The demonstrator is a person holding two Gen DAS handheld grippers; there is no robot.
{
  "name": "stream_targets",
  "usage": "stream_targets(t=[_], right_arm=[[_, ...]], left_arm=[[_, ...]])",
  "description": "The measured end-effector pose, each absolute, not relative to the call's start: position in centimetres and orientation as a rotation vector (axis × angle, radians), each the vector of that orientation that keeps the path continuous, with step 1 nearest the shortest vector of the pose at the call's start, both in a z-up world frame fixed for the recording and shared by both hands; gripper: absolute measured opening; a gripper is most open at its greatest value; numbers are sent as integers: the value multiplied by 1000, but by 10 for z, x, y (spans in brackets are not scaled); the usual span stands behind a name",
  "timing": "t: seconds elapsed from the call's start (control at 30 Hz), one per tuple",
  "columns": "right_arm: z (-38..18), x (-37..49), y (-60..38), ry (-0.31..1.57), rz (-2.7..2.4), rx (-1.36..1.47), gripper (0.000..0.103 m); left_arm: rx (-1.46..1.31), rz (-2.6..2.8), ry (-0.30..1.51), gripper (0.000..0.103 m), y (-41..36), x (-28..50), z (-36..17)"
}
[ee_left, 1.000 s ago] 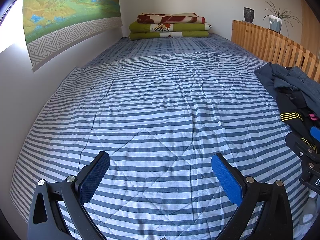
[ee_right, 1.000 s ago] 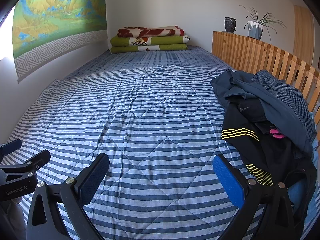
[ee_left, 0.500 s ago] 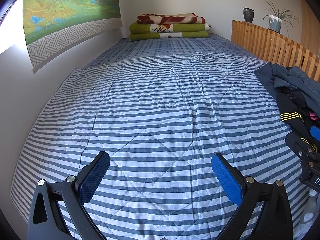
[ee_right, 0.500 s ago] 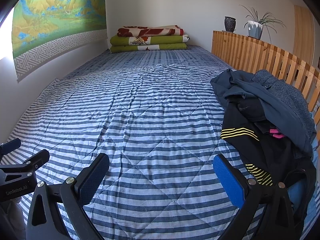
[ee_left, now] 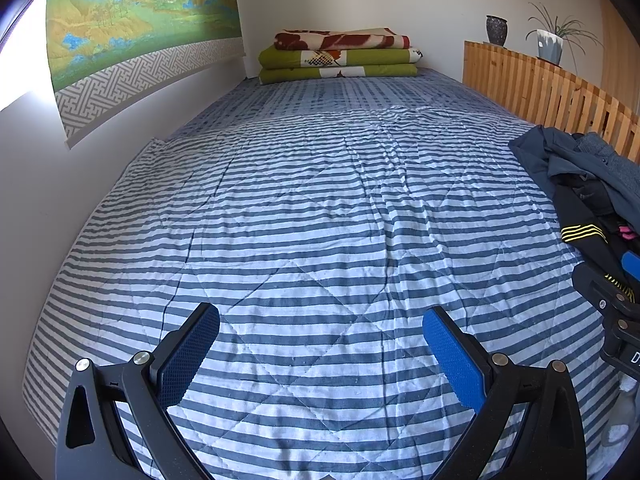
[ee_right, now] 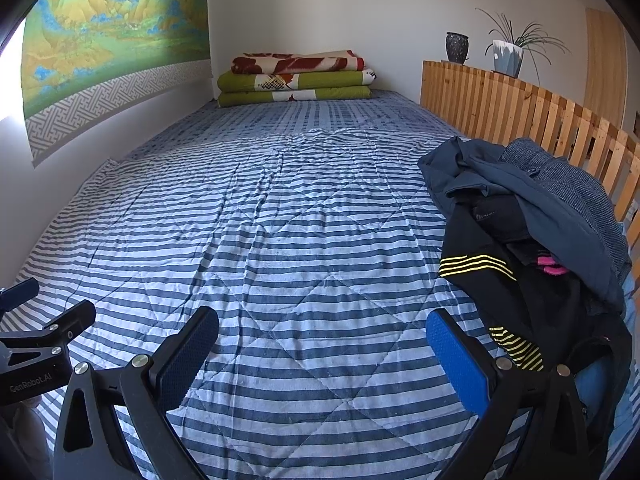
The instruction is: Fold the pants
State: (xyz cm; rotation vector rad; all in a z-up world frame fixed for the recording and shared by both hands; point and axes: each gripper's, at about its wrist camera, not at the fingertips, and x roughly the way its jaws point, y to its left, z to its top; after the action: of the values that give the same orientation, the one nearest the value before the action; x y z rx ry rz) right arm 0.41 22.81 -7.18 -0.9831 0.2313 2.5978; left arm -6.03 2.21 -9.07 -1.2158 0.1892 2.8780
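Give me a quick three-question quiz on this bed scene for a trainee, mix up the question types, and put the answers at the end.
1. True or false: the left gripper is shut on a garment.
2. The pile of dark clothes lies: A) by the folded blankets; B) on the bed's right side along the wooden slat rail; C) under the wall hanging.
3. Fill in: the black garment in the pile has ____ stripes.

Key: 1 false; 2 B; 3 yellow.

Both wrist views look low along the striped quilt [ee_left: 320, 208] toward the folded blankets [ee_right: 296, 78]. The right view sits nearer the clothes pile [ee_right: 532, 232]; each glimpses the other's gripper.
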Motion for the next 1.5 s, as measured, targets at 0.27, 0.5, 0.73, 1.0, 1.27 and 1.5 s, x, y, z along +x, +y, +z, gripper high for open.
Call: stream_targets(t=[0.27,0.5,0.73,1.0,1.27,1.5], right_arm=[[-71,4,228,232,2597,-982,102],[-68,6,236,255,2579,-966,102],[-55,16,272,227,2524,-862,102],[-39,39,371,381,2381,-790,102],[-17,45,509,304,2124,-846,102],[-24,26,588,482,2122,-1046,102]], left_arm=[[-1210,2881,187,103,22,-58,-90],[-1190,2886,191,103,24,-57,-85],[-1171,2904,204,103,24,-54,-80],[-1199,2863,202,103,26,-62,-85],[-1206,2828,204,103,32,-65,-88],[-1194,2822,156,103,40,-53,-64]])
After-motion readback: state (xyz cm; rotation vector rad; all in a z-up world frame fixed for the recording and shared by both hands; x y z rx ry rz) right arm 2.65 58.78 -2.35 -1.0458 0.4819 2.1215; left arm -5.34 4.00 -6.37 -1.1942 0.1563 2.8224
